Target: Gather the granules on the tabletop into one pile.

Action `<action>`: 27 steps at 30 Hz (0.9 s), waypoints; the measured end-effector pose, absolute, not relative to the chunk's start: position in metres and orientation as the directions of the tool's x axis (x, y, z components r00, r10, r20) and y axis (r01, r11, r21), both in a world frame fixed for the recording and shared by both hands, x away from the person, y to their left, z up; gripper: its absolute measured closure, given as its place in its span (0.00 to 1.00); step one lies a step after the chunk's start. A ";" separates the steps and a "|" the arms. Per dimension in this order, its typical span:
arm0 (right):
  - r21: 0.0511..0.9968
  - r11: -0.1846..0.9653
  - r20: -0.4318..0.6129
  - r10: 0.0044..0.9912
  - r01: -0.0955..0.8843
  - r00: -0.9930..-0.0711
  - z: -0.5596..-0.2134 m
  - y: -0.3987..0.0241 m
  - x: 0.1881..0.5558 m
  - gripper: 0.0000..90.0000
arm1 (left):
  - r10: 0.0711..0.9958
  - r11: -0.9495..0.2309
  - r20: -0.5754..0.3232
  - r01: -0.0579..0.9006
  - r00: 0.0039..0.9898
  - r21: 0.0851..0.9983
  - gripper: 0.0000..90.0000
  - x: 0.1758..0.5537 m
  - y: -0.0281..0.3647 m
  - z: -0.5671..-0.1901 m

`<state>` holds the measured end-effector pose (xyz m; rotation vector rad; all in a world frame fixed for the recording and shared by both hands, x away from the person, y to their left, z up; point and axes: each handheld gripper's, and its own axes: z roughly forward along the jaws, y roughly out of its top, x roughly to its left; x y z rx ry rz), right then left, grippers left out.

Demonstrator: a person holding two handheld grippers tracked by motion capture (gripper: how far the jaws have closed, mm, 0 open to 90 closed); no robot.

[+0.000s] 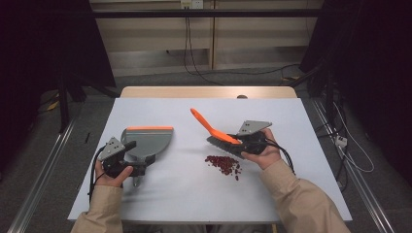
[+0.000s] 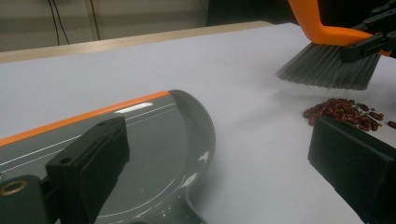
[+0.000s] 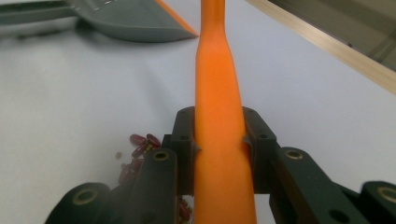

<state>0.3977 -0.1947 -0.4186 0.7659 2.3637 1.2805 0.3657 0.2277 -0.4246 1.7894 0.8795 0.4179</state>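
I count one brush, one dustpan and one heap of red beans on the desk. My right tongs are clamped on the brush, its bristles just above the beans, handle slanting up and away to the left. My left tongs stand apart over the dustpan's rear.

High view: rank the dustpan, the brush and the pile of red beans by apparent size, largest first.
1. dustpan
2. brush, close to the dustpan in length but slimmer
3. pile of red beans
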 end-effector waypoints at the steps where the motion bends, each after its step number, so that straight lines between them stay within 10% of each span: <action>1: 0.844 0.427 -0.029 0.640 0.324 -0.768 -0.419 -0.195 0.395 0.79 | 0.733 -0.177 -0.127 0.368 0.668 0.913 0.06 0.366 0.228 -0.425; 12: 0.836 0.229 0.035 0.885 0.500 -0.464 -0.424 -0.202 0.369 0.79 | 0.731 -0.177 -0.124 0.361 0.671 0.915 0.06 0.365 0.227 -0.424; 27: 0.831 0.176 0.038 0.928 0.528 -0.370 -0.425 -0.203 0.359 0.79 | 0.729 -0.178 -0.121 0.357 0.673 0.917 0.06 0.365 0.227 -0.423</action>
